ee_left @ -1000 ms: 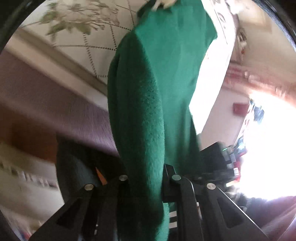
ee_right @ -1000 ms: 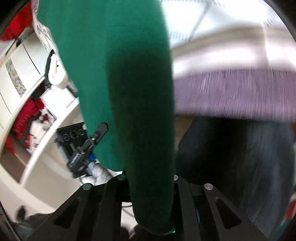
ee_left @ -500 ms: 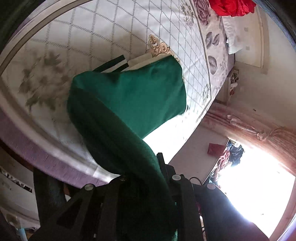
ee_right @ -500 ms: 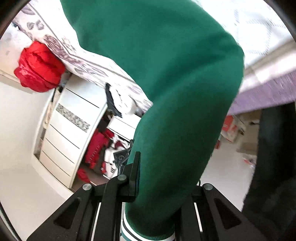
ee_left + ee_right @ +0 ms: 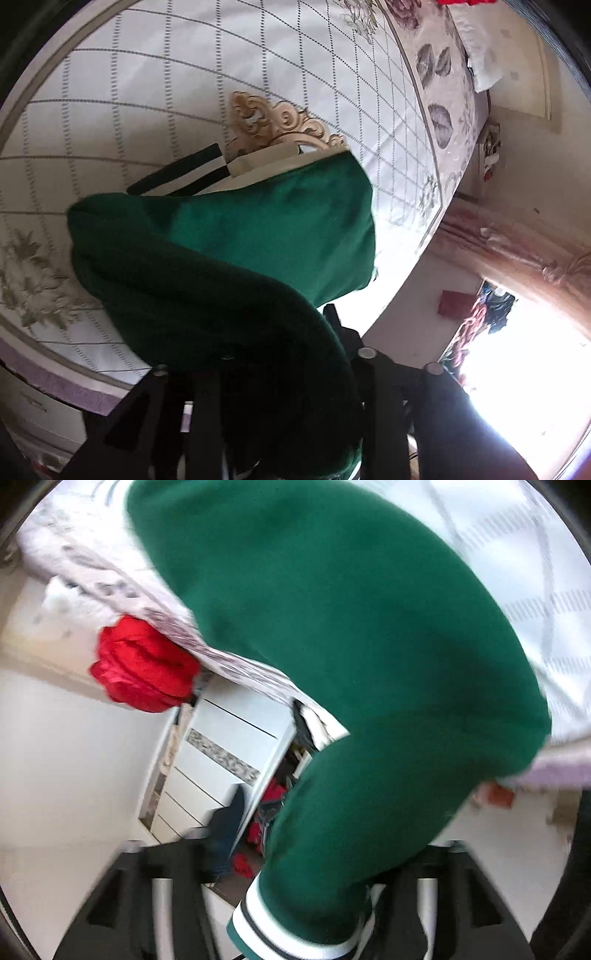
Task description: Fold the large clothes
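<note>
Left wrist view: your left tool [image 5: 280, 373] and right tool [image 5: 291, 853] are both opening around the green sweater [image 5: 258, 236] — a second ago clamped and hanging, now doubled over on the bed [image 5: 147, 74] — so this fold reads laid.

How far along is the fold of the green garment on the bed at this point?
Done: the green garment is doubled over on the quilted bedspread. In hand: both grippers' jaws are opening; the left gripper and right gripper each have green fabric between the fingers, the right at the striped cuff. Left: dropping those ends and tidying the fold.
</note>
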Demonstrator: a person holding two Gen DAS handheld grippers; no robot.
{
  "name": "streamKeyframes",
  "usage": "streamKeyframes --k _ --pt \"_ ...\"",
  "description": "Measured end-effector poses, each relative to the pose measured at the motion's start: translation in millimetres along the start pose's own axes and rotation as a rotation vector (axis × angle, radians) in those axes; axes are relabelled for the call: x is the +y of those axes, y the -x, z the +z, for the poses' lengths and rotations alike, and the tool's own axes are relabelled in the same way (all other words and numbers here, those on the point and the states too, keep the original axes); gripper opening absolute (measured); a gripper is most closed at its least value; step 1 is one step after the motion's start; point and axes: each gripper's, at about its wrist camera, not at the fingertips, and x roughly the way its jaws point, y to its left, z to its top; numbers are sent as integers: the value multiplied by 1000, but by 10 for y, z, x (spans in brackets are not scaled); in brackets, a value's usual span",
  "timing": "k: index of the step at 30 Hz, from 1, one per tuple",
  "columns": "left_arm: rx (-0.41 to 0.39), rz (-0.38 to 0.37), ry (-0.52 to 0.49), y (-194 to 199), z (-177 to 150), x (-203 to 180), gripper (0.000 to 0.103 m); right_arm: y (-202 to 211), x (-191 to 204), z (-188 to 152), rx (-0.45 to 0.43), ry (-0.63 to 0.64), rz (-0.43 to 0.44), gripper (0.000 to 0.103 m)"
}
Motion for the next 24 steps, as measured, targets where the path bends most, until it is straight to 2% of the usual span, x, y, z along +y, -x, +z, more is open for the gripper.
streamKeyframes --k 1,2,6,8,12,15,17,19,20,22,24 --pt "3 -5 9 -42 48 -30 29 43 104 17 -18 41 -2 80" --pt "3 -7 14 -58 83 -61 33 151 228 67 -27 81 -11 81" --pt "7 -5 66 -176 174 -107 40 391 499 96 -91 209 -97 82" --pt "6 -35 110 -204 179 -107 47 499 527 120 -117 237 -133 82" --pt "0 -47 192 -189 173 -189 47 773 566 123 -167 287 -193 83" --pt "-7 -69 178 -99 113 -326 47 787 627 121 -183 332 -217 83" --pt "-5 -117 177 -27 46 -384 50 912 664 -9 -184 375 -189 83" --pt "-1 -140 148 -11 28 -441 50 869 727 -103 -175 408 -149 83" --pt "-8 -149 131 -20 28 -452 50 850 778 -143 -173 431 -158 83" --pt "-44 -109 92 -35 27 -464 50 844 919 -250 -196 512 -240 83" --pt "-100 -32 14 -77 29 -493 50 831 1018 -303 -226 586 -349 83"
